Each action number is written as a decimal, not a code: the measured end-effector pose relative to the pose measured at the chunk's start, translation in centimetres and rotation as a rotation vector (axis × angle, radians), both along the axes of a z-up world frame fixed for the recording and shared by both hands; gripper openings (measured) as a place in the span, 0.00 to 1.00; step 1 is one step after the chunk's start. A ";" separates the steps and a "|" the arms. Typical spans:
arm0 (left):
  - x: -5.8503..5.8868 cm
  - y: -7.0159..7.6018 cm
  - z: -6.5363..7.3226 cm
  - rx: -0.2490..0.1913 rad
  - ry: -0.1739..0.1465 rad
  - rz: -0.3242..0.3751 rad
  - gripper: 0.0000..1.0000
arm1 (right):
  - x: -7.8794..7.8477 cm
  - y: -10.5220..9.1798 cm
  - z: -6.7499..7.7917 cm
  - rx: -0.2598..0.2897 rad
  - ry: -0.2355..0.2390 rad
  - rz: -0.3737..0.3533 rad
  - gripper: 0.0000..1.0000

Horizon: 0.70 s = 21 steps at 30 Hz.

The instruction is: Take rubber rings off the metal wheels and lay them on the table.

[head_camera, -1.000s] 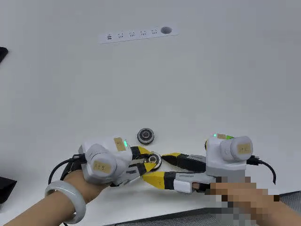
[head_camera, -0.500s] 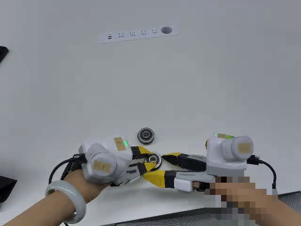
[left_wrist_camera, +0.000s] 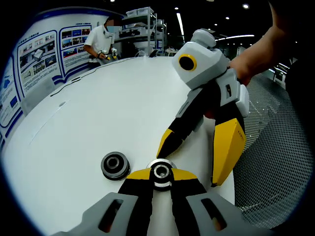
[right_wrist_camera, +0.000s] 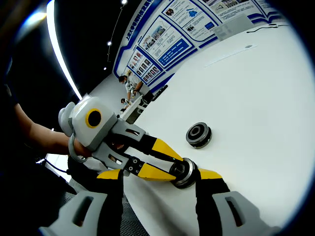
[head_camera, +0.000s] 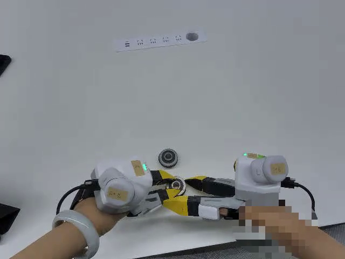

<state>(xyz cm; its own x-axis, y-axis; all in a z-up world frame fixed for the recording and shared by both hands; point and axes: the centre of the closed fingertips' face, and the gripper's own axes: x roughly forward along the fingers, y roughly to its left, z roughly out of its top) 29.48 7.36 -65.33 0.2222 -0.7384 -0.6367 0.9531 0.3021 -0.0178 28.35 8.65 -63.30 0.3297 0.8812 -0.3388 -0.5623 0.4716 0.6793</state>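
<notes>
Head view: against 1 second ago little has moved. The right tongs [head_camera: 185,191] have crept a touch closer to the held wheel [head_camera: 177,186], and the slight drift of the whole picture is the camera's. The left tongs [head_camera: 171,184] stay pinched on that wheel, just above the counter [head_camera: 242,97] near its front edge. I judge the pull has not begun and this is the last lining-up. Both tongs lie low and nearly level, pointing at each other, left from the lower left and right from the lower right. The second wheel [head_camera: 168,157] sits just beyond them.

Left gripper view: the left tongs [left_wrist_camera: 161,173] are pressed onto the held wheel [left_wrist_camera: 161,171] from both sides. The right tongs [left_wrist_camera: 189,164] come in from the right, spread wide, 1 tip just above the wheel. The second wheel [left_wrist_camera: 115,165] lies flat nearby with its rubber ring [left_wrist_camera: 105,162] on.

Right gripper view: the right tongs [right_wrist_camera: 160,174] stand spread, straddling the held wheel [right_wrist_camera: 186,173] and the left tongs [right_wrist_camera: 179,169]. 1 yellow tip is just beside the wheel's rim, and I cannot tell whether it touches. The second wheel [right_wrist_camera: 199,134] rests apart.
</notes>
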 end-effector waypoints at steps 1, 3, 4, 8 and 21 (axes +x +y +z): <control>0.0 0.0 0.0 0.000 0.000 0.000 0.13 | -0.1 0.0 0.0 0.002 0.001 0.001 0.61; 0.0 0.0 0.0 -0.002 0.000 0.001 0.13 | -0.3 -0.1 -0.1 0.002 0.016 0.008 0.61; 0.0 0.0 0.0 -0.002 -0.001 0.001 0.13 | -0.5 -0.1 -0.2 0.006 0.021 0.012 0.60; 0.0 0.0 0.0 -0.002 0.000 0.002 0.13 | -0.6 -0.1 0.0 0.008 0.025 0.012 0.61; 0.0 0.0 0.0 -0.004 0.000 0.003 0.13 | -0.1 -1.1 -0.1 0.043 0.082 -0.042 0.47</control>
<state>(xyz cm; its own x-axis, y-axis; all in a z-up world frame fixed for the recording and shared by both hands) 29.49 7.34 -65.36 0.2243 -0.7404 -0.6337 0.9522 0.3049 -0.0192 28.21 7.54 -63.42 0.3395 0.8815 -0.3283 -0.4840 0.4630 0.7426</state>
